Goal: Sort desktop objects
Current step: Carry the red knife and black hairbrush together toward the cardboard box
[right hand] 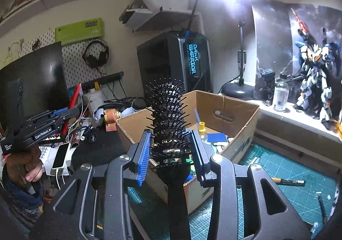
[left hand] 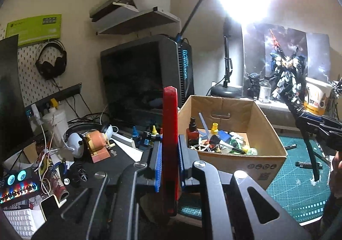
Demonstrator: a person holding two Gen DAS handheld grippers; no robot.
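Observation:
My left gripper [left hand: 170, 150] is shut on a long red flat tool [left hand: 170, 124] that stands upright between its blue pads, just left of the open cardboard box [left hand: 267, 163]. The box holds several small bottles, brushes and toys [left hand: 215, 139]. My right gripper [right hand: 171, 150] is shut on a black vented hairbrush [right hand: 167, 116], bristles up, held over the near edge of the box [right hand: 241, 146]. The left gripper with the red tool also shows at the left of the right wrist view [right hand: 70, 109]. The right gripper also shows at the right edge of the left wrist view [left hand: 320, 126].
A green cutting mat [right hand: 288, 195] with a marker pen [right hand: 288, 182] lies right of the box. A black PC case [left hand: 149, 73] stands behind. Left are headphones, small bottles [left hand: 145, 135], cables, a phone [right hand: 61, 155] and a keyboard [left hand: 19, 220]. A robot figure [right hand: 314, 75] and a lamp base [right hand: 237, 91] stand at the back right.

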